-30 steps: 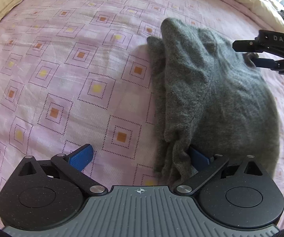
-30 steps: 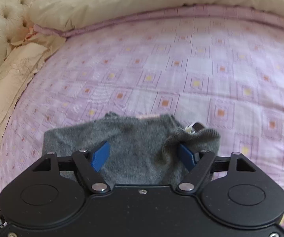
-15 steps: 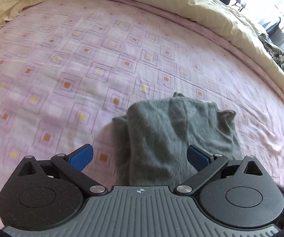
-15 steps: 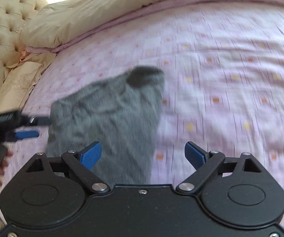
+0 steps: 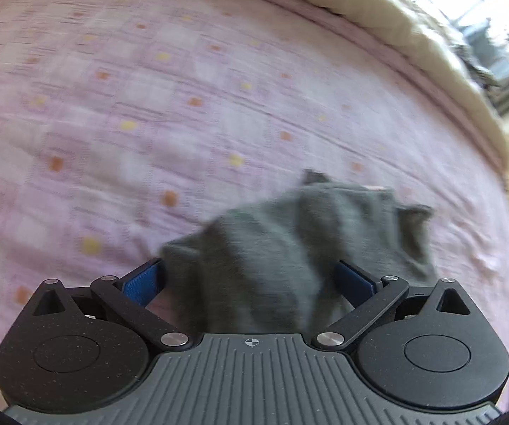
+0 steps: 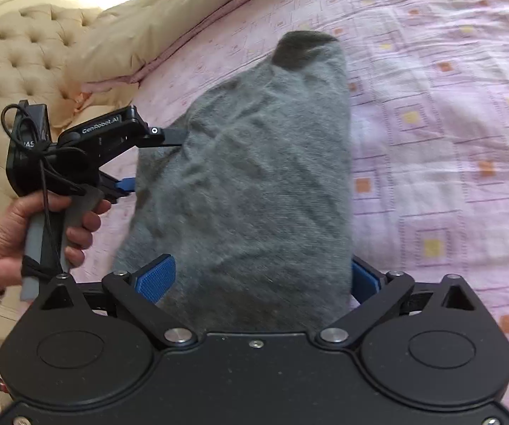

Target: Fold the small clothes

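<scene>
A small grey knitted garment point(image 6: 254, 177) lies folded into a long strip on the pink patterned bedsheet point(image 6: 449, 141). My right gripper point(image 6: 259, 279) is open, its blue pads either side of the garment's near end without closing on it. In the right wrist view a hand point(image 6: 3, 241) holds my left gripper point(image 6: 155, 161) against the garment's left edge. It is open, one finger over the cloth and one blue pad beside it. The left wrist view is blurred: the garment point(image 5: 290, 241) sits between the spread fingers of the left gripper point(image 5: 249, 283).
A cream quilt point(image 6: 169, 17) and a tufted cream headboard point(image 6: 17, 71) lie beyond the garment to the left. The quilt's edge point(image 5: 414, 46) borders the sheet in the left wrist view, with a bright window area behind it. Bare sheet stretches to the right.
Both grippers have moved in on the garment: the right one now straddles its near end, and the left one has come up against its side. Both stay open.
</scene>
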`<state>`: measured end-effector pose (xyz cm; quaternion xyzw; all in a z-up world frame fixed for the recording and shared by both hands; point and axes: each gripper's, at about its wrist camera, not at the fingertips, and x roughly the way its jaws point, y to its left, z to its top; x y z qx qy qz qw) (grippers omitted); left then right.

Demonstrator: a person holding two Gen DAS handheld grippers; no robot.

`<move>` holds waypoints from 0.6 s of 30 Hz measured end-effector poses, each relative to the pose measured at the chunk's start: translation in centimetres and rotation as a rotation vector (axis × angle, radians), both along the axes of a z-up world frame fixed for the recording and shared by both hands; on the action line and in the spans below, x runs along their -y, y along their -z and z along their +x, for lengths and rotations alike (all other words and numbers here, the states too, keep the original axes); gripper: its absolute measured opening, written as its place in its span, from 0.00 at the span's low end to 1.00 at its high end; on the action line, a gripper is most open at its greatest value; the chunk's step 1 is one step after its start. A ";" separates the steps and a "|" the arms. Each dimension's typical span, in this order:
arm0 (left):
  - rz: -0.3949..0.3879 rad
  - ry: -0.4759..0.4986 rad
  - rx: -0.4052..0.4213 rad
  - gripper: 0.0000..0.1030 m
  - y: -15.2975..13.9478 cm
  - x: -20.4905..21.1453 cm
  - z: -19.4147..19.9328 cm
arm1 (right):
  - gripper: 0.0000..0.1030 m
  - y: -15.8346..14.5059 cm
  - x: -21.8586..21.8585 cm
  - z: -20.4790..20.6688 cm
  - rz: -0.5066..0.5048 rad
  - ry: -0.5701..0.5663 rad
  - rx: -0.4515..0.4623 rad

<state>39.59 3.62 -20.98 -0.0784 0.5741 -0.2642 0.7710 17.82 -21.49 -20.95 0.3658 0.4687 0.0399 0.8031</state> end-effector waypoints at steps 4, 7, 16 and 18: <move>0.015 0.069 0.005 0.98 0.1 1.3 -0.3 | 1.00 0.1 -0.4 0.8 0.009 0.017 -0.008; 0.013 0.058 0.034 0.85 0.1 1.1 -0.3 | 1.00 0.0 -0.1 1.1 0.037 0.039 -0.028; -0.026 0.076 0.014 0.42 0.0 0.0 0.6 | 0.48 -0.9 -0.2 0.6 -0.006 0.106 -0.084; -0.021 0.080 0.017 0.42 -0.2 0.1 0.1 | 0.45 -1.4 -0.6 0.6 -0.020 0.113 -0.082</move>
